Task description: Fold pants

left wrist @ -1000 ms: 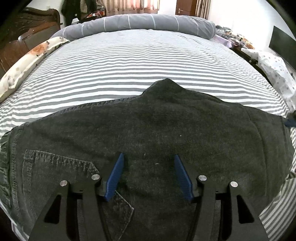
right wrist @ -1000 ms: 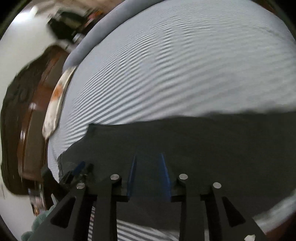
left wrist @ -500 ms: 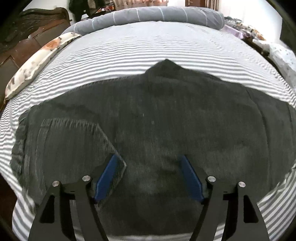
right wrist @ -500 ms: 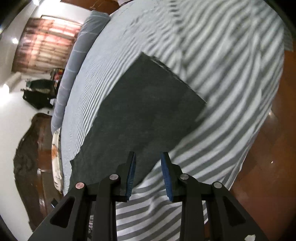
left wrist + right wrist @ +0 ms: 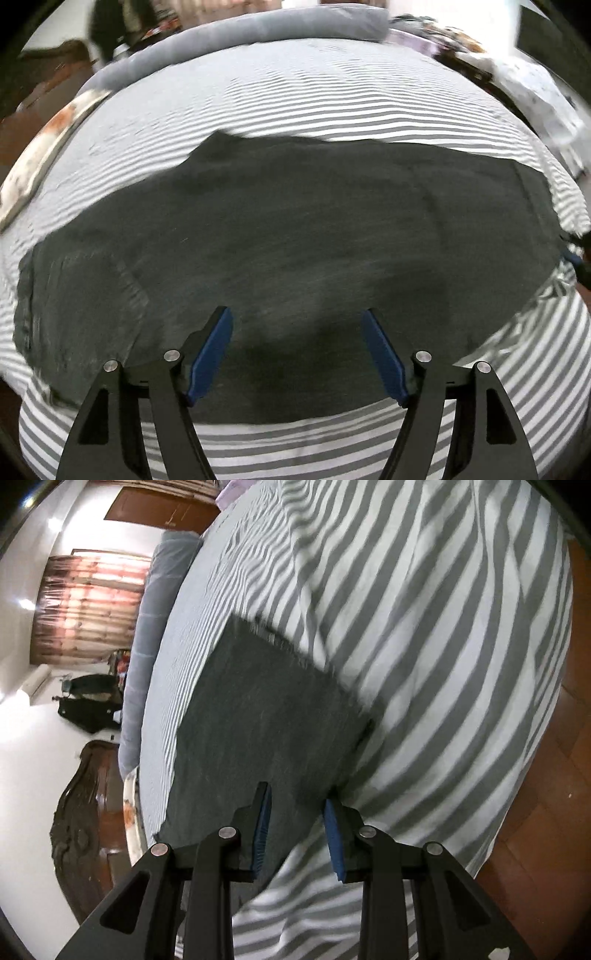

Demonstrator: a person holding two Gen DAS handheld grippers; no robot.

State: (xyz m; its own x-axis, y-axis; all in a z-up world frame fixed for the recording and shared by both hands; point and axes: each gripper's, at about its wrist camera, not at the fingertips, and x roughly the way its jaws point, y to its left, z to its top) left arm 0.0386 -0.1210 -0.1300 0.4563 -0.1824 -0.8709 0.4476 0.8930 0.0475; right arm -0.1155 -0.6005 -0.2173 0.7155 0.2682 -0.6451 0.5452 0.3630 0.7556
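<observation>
1. Since a second ago my left gripper (image 5: 297, 350) has drawn back toward the near edge of the pants (image 5: 295, 240), its jaws having just been opening; they now stand spread wide with nothing between them, hovering over the dark cloth.
2. My right gripper (image 5: 297, 829) has rolled and swung to the end of the pants (image 5: 266, 716); its jaws stand a little apart, straddling the near edge of the cloth, and I cannot tell whether the pads touch it.
3. From my left view the pants lie flat across the striped bed sheet (image 5: 314, 92), stretching from 9 o'clock to 3 o'clock.
4. At 12 o'clock lies a grey bolster (image 5: 258, 26).
5. From my right view, wooden floor (image 5: 546, 794) shows at 3 o'clock and a curtain (image 5: 88, 605) at 10 o'clock.
</observation>
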